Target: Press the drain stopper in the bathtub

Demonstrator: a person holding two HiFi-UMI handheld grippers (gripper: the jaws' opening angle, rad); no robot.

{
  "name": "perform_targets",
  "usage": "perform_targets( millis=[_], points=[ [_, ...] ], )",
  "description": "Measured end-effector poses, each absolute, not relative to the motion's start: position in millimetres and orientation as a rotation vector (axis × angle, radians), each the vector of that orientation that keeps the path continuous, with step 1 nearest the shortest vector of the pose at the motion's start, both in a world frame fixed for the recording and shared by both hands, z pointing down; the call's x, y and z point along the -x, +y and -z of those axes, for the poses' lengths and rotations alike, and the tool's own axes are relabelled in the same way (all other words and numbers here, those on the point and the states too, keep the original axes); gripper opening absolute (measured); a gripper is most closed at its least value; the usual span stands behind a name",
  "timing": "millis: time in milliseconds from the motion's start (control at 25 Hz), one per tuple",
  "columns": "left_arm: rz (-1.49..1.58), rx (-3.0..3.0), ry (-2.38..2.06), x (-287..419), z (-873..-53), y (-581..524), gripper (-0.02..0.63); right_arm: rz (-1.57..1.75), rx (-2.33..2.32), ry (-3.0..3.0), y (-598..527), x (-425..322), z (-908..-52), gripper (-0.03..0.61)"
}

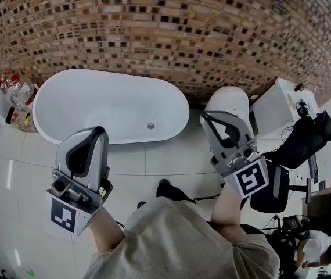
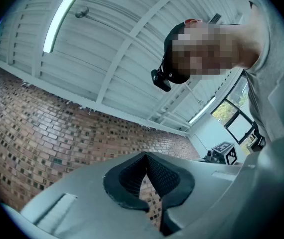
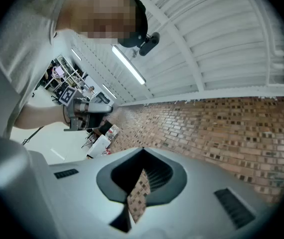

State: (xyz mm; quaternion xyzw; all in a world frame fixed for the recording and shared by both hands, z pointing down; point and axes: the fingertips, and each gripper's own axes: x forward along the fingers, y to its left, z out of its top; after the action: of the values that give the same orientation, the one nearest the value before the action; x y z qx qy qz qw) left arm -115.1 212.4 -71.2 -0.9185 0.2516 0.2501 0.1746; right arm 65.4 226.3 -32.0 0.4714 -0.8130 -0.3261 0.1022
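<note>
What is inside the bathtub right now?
Only the drain stopper shows, on the bathtub's bare white floor toward its right end. The left gripper covers a small stretch of the near wall.

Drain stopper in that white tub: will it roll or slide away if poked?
Probably not: the drain stopper looks small, round and set in the bathtub floor, so it should stay put. Its greyish look suggests stiff, perhaps slippery metal.

One bathtub (image 1: 110, 106) and one drain stopper (image 1: 150, 126) are counted. Two grippers are seen: the left gripper (image 1: 94, 133) and the right gripper (image 1: 211, 118). One toilet (image 1: 227, 100) is counted.
</note>
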Motion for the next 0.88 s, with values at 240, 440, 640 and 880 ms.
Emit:
perform_targets(
  millis=[240, 440, 640, 880],
  points=[
    [-0.606, 2.678, 0.805, 91, 32, 157, -0.006, 0.791, -1.256, -2.407, 135, -92, -43, 0.014],
    [-0.532, 2.737, 0.944, 57, -28, 81, -0.006, 0.521, -1.109, -2.394, 36, -133, -168, 0.014],
    [-0.505, 2.877, 1.100, 14, -112, 0, -0.006, 0.093, -0.967, -2.353, -84, -192, -344, 0.014],
    [-0.368, 2.983, 1.387, -7, -233, -60, -0.006, -0.536, -0.850, -2.178, -166, -248, -613, 0.014]
  ],
)
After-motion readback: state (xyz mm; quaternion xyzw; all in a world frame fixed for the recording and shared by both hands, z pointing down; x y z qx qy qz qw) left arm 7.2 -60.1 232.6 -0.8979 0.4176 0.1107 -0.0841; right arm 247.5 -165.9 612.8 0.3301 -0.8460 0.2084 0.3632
